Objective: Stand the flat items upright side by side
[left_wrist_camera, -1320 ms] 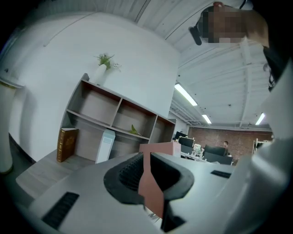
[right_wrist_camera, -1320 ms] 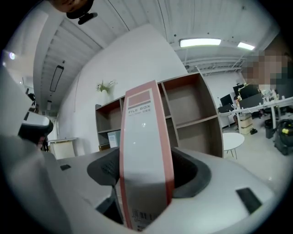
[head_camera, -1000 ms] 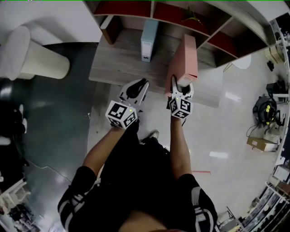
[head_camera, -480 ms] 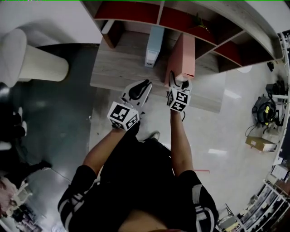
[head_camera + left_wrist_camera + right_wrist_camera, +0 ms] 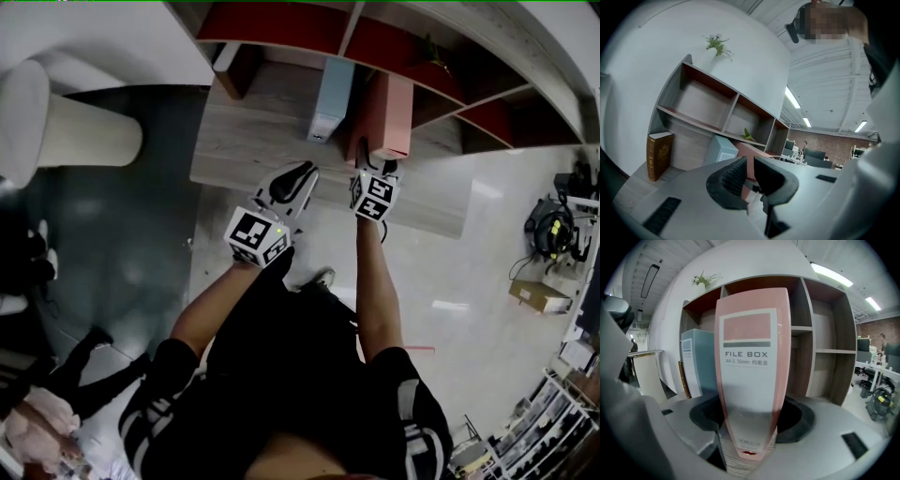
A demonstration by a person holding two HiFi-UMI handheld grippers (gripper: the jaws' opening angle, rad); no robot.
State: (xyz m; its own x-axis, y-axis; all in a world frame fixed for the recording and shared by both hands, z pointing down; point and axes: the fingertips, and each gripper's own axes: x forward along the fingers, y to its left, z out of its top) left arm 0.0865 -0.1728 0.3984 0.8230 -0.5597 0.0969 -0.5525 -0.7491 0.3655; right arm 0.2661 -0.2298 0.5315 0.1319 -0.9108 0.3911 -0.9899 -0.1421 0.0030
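Pink file box (image 5: 752, 366) held upright on the bench (image 5: 244, 141)

The pink file box stands on end on the wooden bench with its labelled spine towards the right hand-held gripper (image 5: 375, 164), whose jaws are clamped on its lower end. Just left of that gripper and a little further in, a blue file box (image 5: 696, 362) also stands upright, close beside the pink one. Further left, a brown book (image 5: 658, 154) stands at the shelf unit's (image 5: 825, 333) left wall. The left hand-held gripper (image 5: 749, 171) hovers over the front of the bench, its jaws all but together with nothing between them.
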